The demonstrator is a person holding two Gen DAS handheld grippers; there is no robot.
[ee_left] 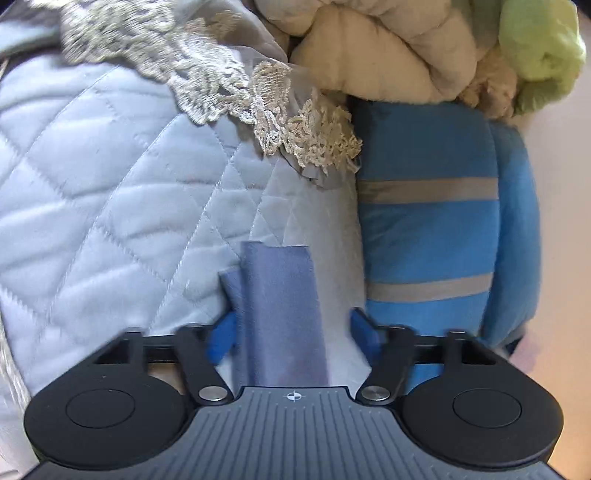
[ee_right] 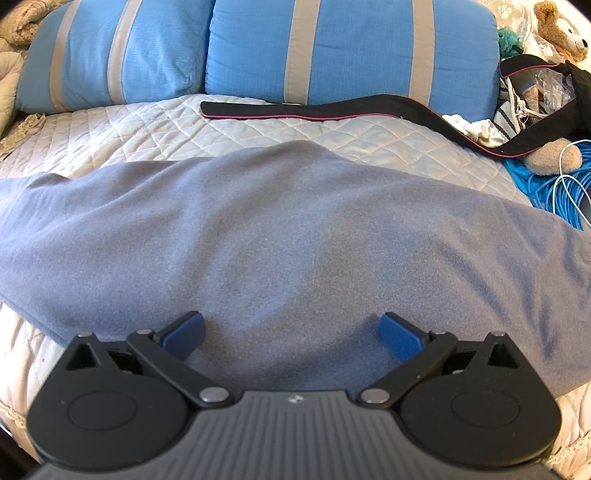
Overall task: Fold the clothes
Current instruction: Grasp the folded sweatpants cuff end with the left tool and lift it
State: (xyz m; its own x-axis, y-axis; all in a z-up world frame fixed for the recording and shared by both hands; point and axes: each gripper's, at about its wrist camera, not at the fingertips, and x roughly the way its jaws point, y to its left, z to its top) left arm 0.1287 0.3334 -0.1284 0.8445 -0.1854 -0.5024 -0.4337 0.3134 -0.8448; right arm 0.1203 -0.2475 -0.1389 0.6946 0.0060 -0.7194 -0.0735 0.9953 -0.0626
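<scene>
Two blue pads of the left gripper (ee_left: 293, 330) stand apart in the left wrist view, with a strip of grey-blue cloth (ee_left: 280, 306) rising between them; the cloth lies against the left pad while the right pad is clear of it, so the jaws are spread, not pinching. Behind the strip lies a pale quilt (ee_left: 103, 206), its lace trim (ee_left: 258, 107) running across the top. To the right is a blue pillow (ee_left: 428, 236) with grey stripes, and above it a bundle of cream bedding (ee_left: 388, 55) and a green towel (ee_left: 539, 48).

From the right wrist, the right gripper (ee_right: 291, 334) hangs over the cloth (ee_right: 295, 236) with its jaws spread wide — nothing between them. The cloth lies spread across the quilt (ee_right: 147, 125). Beyond it a black strap (ee_right: 314, 109) with a pink edge lies before two blue pillows (ee_right: 351, 48). At far right are a teddy bear (ee_right: 561, 29) and a blue cable (ee_right: 546, 184).
</scene>
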